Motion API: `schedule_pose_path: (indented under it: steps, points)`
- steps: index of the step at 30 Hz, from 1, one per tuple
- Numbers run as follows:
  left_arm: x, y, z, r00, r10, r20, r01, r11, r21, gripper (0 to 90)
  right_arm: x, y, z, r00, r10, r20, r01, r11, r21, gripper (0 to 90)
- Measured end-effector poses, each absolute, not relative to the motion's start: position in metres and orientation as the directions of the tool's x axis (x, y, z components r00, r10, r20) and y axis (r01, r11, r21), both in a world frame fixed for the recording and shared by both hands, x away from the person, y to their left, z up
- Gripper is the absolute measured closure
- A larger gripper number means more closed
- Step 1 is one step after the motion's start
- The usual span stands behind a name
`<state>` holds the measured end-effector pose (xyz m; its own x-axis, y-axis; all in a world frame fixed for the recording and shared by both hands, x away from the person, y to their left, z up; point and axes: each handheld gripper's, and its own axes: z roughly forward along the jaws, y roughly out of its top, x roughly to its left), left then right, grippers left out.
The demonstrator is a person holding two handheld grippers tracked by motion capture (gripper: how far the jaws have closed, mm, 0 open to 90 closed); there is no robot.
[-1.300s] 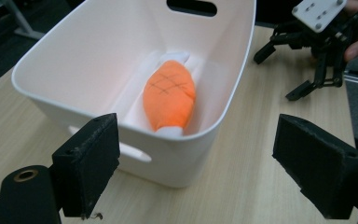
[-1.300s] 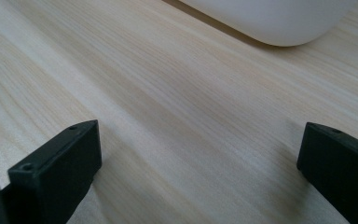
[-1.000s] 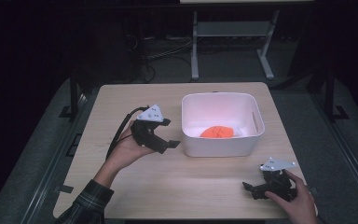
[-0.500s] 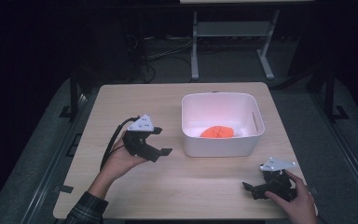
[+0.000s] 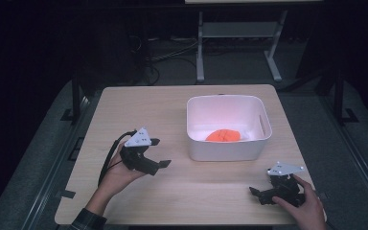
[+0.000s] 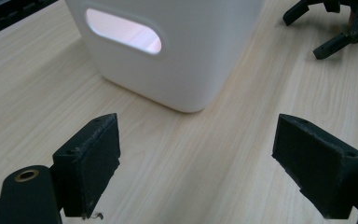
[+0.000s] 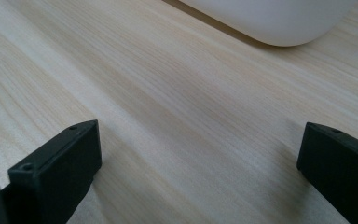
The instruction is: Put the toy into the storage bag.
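The white bin (image 5: pixel 227 125) stands on the right half of the desk (image 5: pixel 139 105), right of the left tongs (image 5: pixel 159 153) and beyond the right tongs (image 5: pixel 258 194), apart from both. It is a rounded-corner rectangular tub with slot handles in its end walls; an orange object (image 5: pixel 224 135) lies on its floor. Its long axis runs across the desk, opening upward. In the left gripper view, one handle slot (image 6: pixel 123 36) faces the left tongs (image 6: pixel 196 163). Both tongs stand wide open, gripping nothing; the right tongs (image 7: pixel 200 172) are held low over bare wood.
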<state>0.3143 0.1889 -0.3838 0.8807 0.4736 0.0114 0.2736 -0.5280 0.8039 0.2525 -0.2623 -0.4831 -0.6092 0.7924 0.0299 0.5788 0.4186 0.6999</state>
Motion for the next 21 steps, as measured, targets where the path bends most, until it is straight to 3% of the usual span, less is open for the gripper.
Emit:
schedule_pose_path:
  steps: [21]
  points:
    - [0.286,0.234,-0.418,0.824,0.567,-0.019,0.350,-0.483,0.803,14.5,0.253,-0.262,-0.483,-0.609,0.792,0.029,0.579,0.419,0.700,0.0]
